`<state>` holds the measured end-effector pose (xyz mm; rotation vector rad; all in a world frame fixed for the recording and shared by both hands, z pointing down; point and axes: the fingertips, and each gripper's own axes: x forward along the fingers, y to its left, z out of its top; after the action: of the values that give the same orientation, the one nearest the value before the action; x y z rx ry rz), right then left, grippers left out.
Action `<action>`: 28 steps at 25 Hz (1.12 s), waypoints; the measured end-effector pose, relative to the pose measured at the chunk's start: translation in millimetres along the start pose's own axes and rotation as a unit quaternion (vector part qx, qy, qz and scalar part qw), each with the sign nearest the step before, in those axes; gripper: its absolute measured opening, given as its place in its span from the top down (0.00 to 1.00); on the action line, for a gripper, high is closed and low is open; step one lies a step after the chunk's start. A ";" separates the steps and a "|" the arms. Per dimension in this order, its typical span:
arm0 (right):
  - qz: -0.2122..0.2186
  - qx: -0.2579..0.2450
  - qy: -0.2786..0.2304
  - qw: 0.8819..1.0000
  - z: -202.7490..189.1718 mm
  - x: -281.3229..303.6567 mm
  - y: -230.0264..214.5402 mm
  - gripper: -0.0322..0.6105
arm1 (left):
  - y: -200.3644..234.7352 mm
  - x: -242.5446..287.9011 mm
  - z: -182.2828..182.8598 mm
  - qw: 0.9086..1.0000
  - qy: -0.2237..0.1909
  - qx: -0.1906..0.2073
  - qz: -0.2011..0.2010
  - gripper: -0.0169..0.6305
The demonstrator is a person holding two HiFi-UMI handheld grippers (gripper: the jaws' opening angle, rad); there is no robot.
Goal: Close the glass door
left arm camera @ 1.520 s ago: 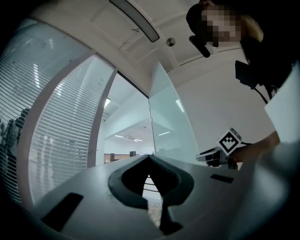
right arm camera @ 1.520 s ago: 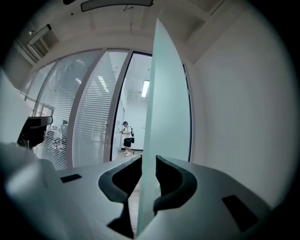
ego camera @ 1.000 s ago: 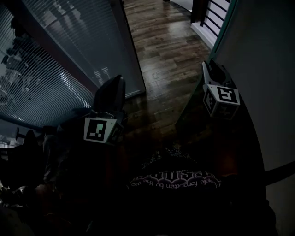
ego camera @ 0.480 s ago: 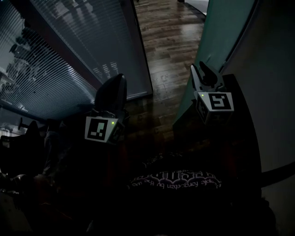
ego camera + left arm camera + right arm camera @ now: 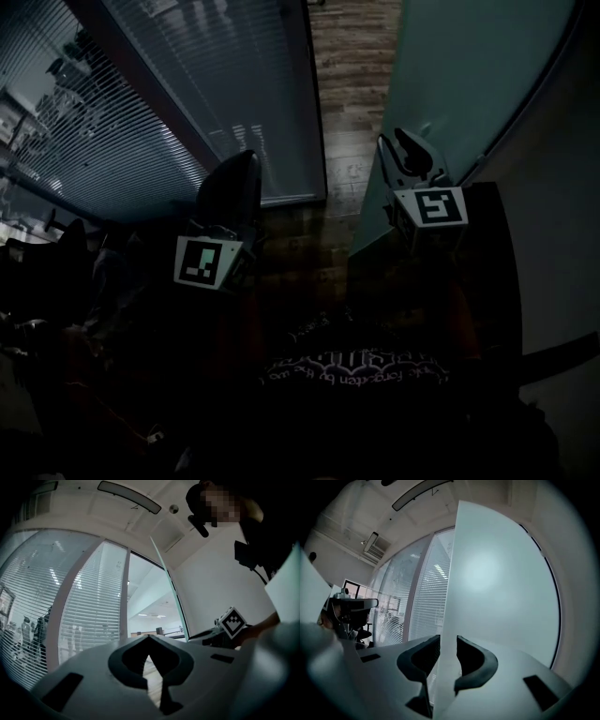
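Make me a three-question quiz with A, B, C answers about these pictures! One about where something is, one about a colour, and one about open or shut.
1. Where is the glass door's edge?
A) between the right gripper's jaws
B) between the left gripper's jaws
C) under a table

2. What colour is the floor?
A) white
B) dark brown
C) red

3. How are the left gripper's jaws?
A) wide open
B) shut on a cup
C) shut on nothing

Answers:
1 A: the right gripper view shows the pale door edge running down between its jaws.
2 B: the head view shows dark brown wood planks.
3 C: the jaw tips meet, with nothing between them.
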<state>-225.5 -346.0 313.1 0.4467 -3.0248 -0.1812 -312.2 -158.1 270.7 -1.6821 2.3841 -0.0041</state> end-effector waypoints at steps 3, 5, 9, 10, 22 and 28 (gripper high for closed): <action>0.010 0.000 -0.003 1.000 -0.2 17.0 -0.2 0.79 | 6.7 1.7 -1.6 1.000 0.005 0.008 0.011 0.97; 0.010 0.000 -0.006 1.000 -1.2 20.7 -2.6 0.79 | 8.4 -1.4 -3.2 1.000 0.008 0.010 0.021 0.97; 0.010 0.003 -0.007 1.000 1.9 41.9 -1.1 0.79 | 33.3 -4.1 -6.5 0.999 0.012 0.011 0.045 0.97; 0.010 0.004 -0.006 1.000 2.5 53.6 1.1 0.79 | 45.8 -2.0 -9.9 0.999 0.014 0.010 0.049 0.97; -0.024 -0.004 -0.005 1.000 -0.2 116.8 2.3 0.79 | 119.7 49.3 -27.8 1.000 -0.004 0.013 0.016 0.97; -0.044 0.002 -0.001 0.999 6.3 167.6 0.9 0.79 | 166.4 91.8 -35.6 1.000 -0.012 0.006 -0.009 0.97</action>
<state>-386.4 -393.5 317.1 0.5807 -3.0096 -0.1796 -502.7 -190.9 267.2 -1.6875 2.3480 -0.0025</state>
